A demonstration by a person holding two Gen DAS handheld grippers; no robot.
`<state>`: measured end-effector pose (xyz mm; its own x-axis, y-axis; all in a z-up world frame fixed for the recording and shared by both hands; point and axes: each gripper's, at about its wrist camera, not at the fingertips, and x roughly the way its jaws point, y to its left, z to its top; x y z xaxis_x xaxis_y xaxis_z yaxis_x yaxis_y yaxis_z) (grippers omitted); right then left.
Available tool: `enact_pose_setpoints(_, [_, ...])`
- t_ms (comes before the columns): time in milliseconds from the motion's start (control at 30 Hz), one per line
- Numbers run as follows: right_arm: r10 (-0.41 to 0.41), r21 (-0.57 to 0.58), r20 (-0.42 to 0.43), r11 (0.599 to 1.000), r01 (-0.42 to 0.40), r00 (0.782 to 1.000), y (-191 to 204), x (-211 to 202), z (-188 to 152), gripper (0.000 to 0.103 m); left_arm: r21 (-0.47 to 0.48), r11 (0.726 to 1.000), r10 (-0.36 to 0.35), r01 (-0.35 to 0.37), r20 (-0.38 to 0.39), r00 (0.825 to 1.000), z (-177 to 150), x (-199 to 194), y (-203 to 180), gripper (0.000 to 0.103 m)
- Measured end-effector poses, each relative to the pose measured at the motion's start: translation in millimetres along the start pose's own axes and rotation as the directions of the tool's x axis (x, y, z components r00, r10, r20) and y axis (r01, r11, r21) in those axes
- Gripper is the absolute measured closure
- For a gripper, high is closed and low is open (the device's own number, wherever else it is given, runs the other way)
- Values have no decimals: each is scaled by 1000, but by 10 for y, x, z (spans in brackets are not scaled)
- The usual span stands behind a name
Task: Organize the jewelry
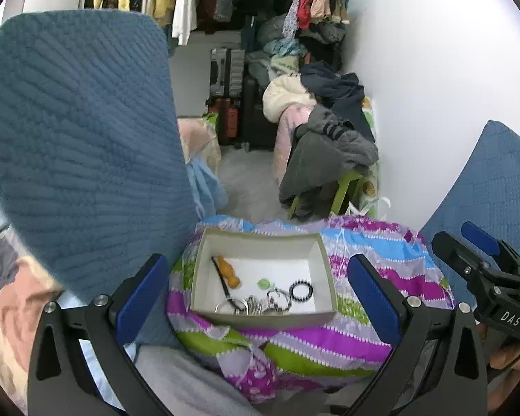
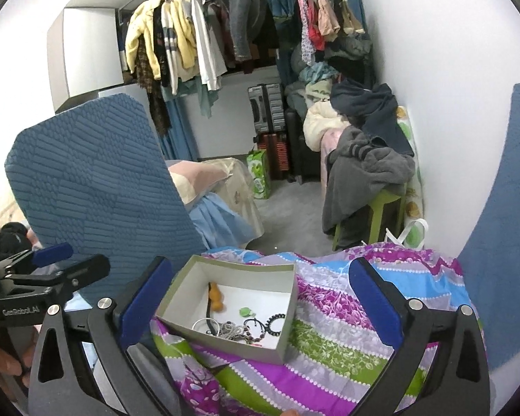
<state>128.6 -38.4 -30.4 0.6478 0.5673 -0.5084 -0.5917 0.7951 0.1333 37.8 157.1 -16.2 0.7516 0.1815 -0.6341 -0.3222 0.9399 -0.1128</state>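
From the left wrist, the left gripper hangs with its fingers spread wide and nothing between them, looking down on an open cardboard box that sits on a striped cushion. The jewelry lies loose along the box's near edge: a black bead bracelet, a tangle of silvery chain and bangles, a small green piece, and an orange-handled tool toward the far left corner. I judge all of it light; the chains are limp and would snag one another (lifting one may drag its neighbours), so the stiffer bracelet ring is the cleaner hold, pinched across its rim. From the right wrist, the right gripper also has its fingers wide apart and empty, the same box sitting skewed on the cushion, its near corner overhanging a fold. The soft cushion gives, so pressing down could tip the box.
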Motion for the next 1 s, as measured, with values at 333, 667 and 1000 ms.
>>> enact_pose_setpoints(333, [-31, -12, -34, 999, 30, 999, -9, -120, -315, 0, 15, 1000, 9, -8, -39, 999, -217, -49, -89, 1])
enact_pose_setpoints(667, [-39, -2, -91, 999, 39, 995, -17, -39, -604, 0, 2, 1000, 18, -18, -65, 998, -378, 33, -85, 1])
enact_pose_setpoints(1000, [-60, 25, -121, 998, 64, 991, -77, 74, -716, 0, 8, 999, 40, -40, -97, 994, -485, 125, -66, 1])
